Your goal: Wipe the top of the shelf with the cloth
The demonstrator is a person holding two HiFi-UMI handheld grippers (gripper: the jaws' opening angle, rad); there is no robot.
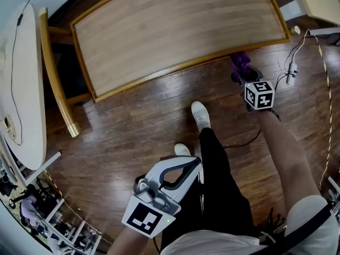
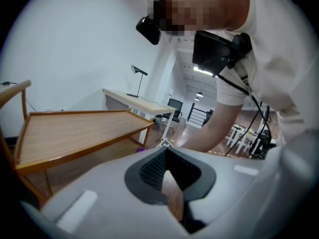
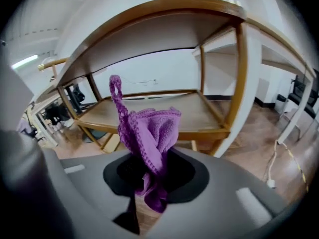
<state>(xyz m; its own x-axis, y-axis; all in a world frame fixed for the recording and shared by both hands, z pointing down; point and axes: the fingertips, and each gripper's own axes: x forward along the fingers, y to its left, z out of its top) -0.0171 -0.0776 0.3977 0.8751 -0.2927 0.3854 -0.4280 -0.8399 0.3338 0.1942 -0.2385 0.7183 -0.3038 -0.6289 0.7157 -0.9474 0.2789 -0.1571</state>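
The wooden shelf [image 1: 175,31] fills the top of the head view, its flat top bare. My right gripper [image 1: 243,74] hangs just off the shelf's front right edge, below the level of the top, and is shut on a purple cloth [image 1: 240,62]. In the right gripper view the purple cloth [image 3: 152,133] bunches up out of the right gripper [image 3: 154,176], with the shelf [image 3: 149,29] and its lower board ahead. My left gripper [image 1: 192,163] is low by the person's legs, shut and holding nothing. The left gripper view shows the left gripper [image 2: 167,183] with the shelf [image 2: 75,128] off to the left.
A white desk [image 1: 21,89] stands at the left. A cable and plug [image 1: 291,73] lie on the wood floor at the right. The person's feet [image 1: 200,113] stand in front of the shelf. A white table [image 2: 137,101] and an office chair [image 2: 174,106] stand farther back.
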